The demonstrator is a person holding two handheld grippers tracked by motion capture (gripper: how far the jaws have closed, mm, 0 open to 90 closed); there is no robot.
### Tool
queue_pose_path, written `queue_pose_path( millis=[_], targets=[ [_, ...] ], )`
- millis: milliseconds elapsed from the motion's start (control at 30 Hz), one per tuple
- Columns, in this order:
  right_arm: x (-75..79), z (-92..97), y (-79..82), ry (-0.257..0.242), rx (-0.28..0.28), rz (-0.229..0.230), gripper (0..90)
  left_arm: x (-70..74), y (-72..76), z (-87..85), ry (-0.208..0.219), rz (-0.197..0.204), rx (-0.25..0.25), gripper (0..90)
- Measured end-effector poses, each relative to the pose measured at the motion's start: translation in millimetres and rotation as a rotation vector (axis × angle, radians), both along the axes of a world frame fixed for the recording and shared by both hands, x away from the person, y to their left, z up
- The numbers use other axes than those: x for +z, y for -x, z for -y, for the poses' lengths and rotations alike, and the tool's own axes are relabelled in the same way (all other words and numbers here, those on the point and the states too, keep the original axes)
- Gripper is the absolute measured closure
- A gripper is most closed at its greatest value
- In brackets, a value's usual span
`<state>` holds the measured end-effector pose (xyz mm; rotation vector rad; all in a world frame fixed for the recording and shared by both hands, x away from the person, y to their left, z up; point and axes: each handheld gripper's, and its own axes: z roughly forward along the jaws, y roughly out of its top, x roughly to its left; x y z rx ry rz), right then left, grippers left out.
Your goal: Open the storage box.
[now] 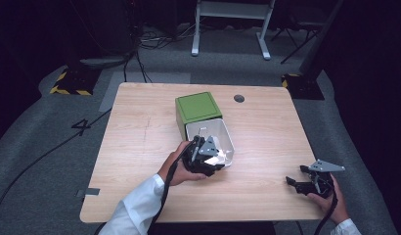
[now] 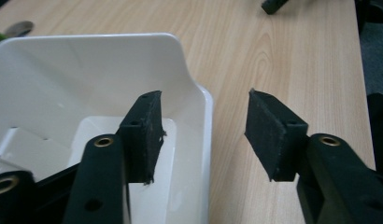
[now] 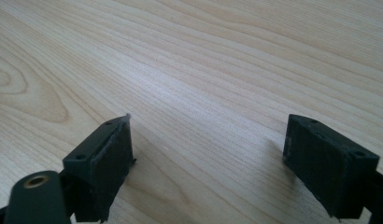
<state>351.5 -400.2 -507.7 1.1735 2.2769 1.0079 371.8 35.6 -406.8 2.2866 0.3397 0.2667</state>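
surface: light wooden table (image 1: 140, 147) | on it: green box (image 1: 197, 110), white tray (image 1: 227, 138)

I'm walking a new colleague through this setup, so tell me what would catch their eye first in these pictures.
First the green box at the middle of the wooden table, with a white drawer pulled out of it toward the person. Next the left gripper, open, with one jaw inside the drawer and the other outside its side wall. The right gripper rests open near the table's front right corner, holding nothing.
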Motion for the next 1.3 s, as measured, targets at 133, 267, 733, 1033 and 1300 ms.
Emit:
queue_pose_path(
  millis=[133, 267, 733, 1033, 1300],
  targets=[
    [0.0, 0.0, 0.0, -0.001, 0.000, 0.000, 15.8, 7.4, 4.8, -11.5, -0.002, 0.037, 0.025, 42.7],
    [0.0, 0.0, 0.0, 0.000, 0.000, 0.000, 15.8, 13.5, 8.9, -28.3, 0.003, 0.075, 0.058, 36.6],
    [0.0, 0.0, 0.0, -0.001, 0.000, -0.001, 15.8, 7.8, 19.8, -86.4, -0.073, 0.154, 0.201, 23.5],
    [0.0, 0.0, 0.0, -0.001, 0.000, -0.001, 15.8, -12.7, 21.3, -127.7, -0.112, 0.119, 0.275, 21.0],
    [0.0, 0.0, 0.0, -0.001, 0.000, -0.001, 15.8, -32.5, 21.3, -153.1, -0.138, 0.071, 0.327, 20.5]
  ],
)
